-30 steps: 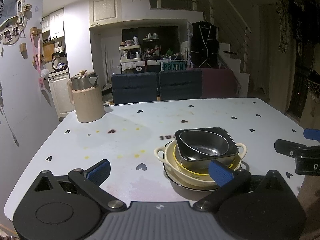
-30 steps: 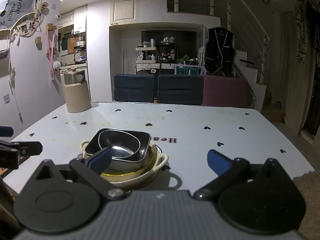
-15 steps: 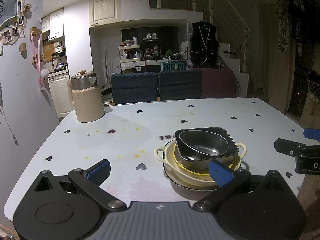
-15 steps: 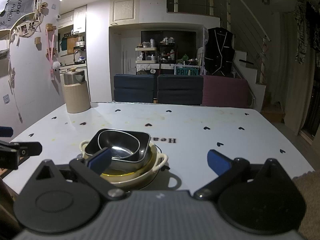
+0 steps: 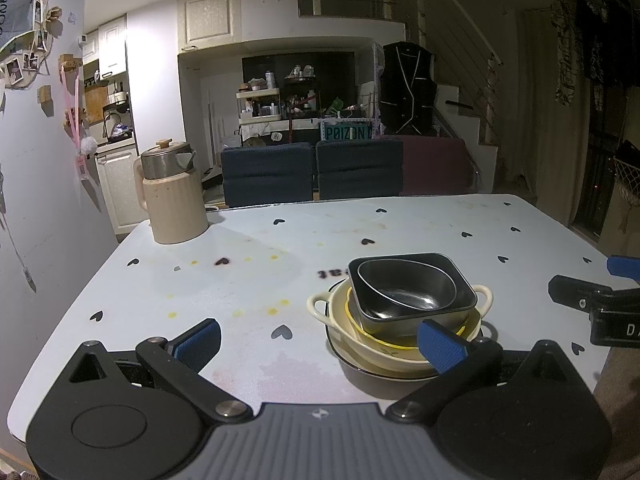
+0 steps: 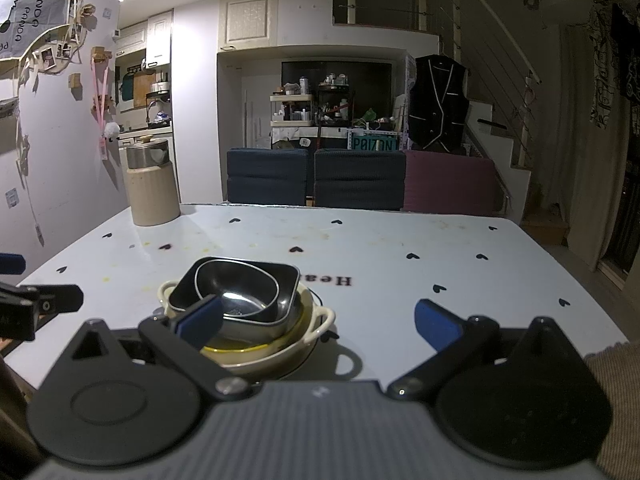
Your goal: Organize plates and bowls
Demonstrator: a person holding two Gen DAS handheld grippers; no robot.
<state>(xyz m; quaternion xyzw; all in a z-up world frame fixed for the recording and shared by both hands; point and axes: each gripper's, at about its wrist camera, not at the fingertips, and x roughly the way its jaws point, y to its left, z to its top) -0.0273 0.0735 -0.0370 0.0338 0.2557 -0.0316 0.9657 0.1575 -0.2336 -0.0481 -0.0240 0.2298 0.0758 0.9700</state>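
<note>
A stack of dishes sits on the white heart-print table (image 5: 280, 272): two nested dark metal bowls (image 5: 408, 288) on a yellow-rimmed bowl (image 5: 376, 336), in a cream two-handled dish (image 5: 320, 304), on a dark-rimmed plate (image 5: 360, 364). The stack also shows in the right wrist view (image 6: 240, 292). My left gripper (image 5: 320, 340) is open and empty, just left of and in front of the stack. My right gripper (image 6: 316, 320) is open and empty, just right of and in front of the stack. Each gripper shows at the edge of the other's view.
A cream jug with a metal lid (image 5: 172, 196) stands at the table's far left corner. Dark blue chairs (image 5: 312, 172) stand behind the far edge. A wall (image 5: 40, 200) runs along the left side. The right gripper's tip (image 5: 592, 304) is at the right edge.
</note>
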